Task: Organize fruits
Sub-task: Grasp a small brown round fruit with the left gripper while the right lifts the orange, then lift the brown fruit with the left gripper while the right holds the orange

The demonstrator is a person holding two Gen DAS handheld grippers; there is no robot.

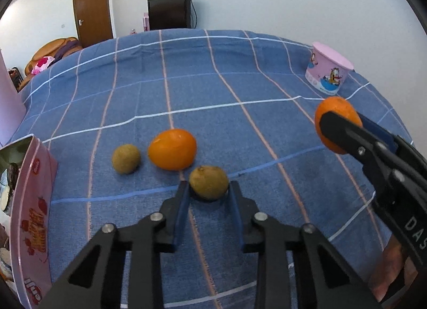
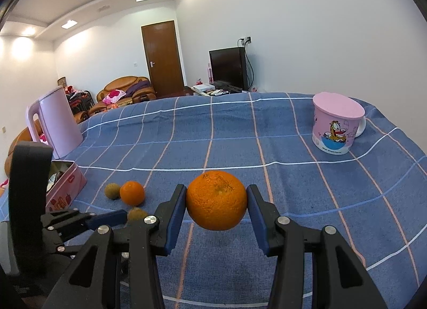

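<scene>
The left gripper [image 1: 208, 189] pinches a small brown kiwi [image 1: 208, 182] just in front of the loose round orange [image 1: 172, 149] on the blue checked surface [image 1: 240, 90]. The right gripper [image 2: 216, 199] holds another dimpled orange [image 2: 216, 200] aloft. Best lift the kiwi straight up, clear of that orange, keeping the grip centred.

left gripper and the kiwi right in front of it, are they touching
Touching. The left wrist view shows the left gripper with both blue pads pressed against the sides of the near kiwi, no cloth visible between pad and fruit.
</scene>
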